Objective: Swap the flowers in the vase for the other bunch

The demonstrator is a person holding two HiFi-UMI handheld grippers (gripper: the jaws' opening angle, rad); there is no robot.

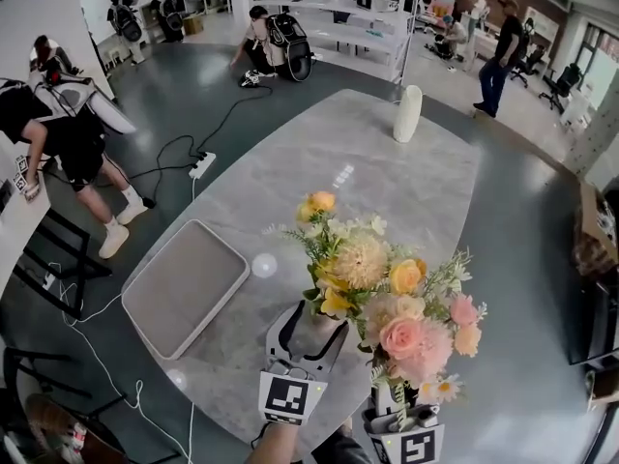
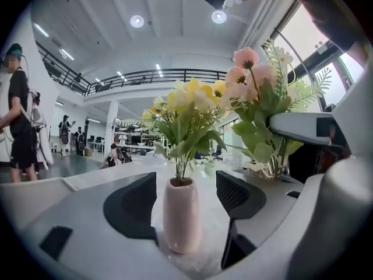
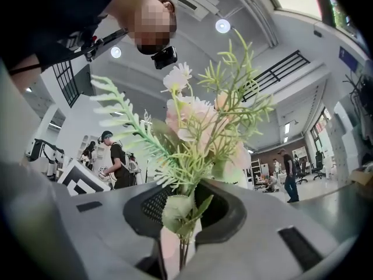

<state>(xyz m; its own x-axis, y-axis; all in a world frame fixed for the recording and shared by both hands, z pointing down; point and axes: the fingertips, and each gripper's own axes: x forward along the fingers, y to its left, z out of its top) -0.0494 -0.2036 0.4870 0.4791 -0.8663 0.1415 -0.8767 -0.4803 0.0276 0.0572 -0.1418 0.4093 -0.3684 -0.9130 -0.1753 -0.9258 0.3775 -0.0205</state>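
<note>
Vase (image 2: pixel 180 214) sits on table (image 1: pixel 387 182) between my L gripper (image 2: pixel 183 200) jaws, apart, no contact. My R gripper (image 3: pixel 182 212) clamps pink bunch (image 3: pixel 195 118) stems. Risk: it snags yellow bunch (image 2: pixel 186 104), tips the unheld vase.

Grey tray (image 1: pixel 184 286) lay near-left on marble table (image 1: pixel 387 191) | white cylinder (image 1: pixel 407 113) stood upright at far end | power strip (image 1: pixel 201 165) on floor, far left | person (image 1: pixel 501 54) stood far right
</note>
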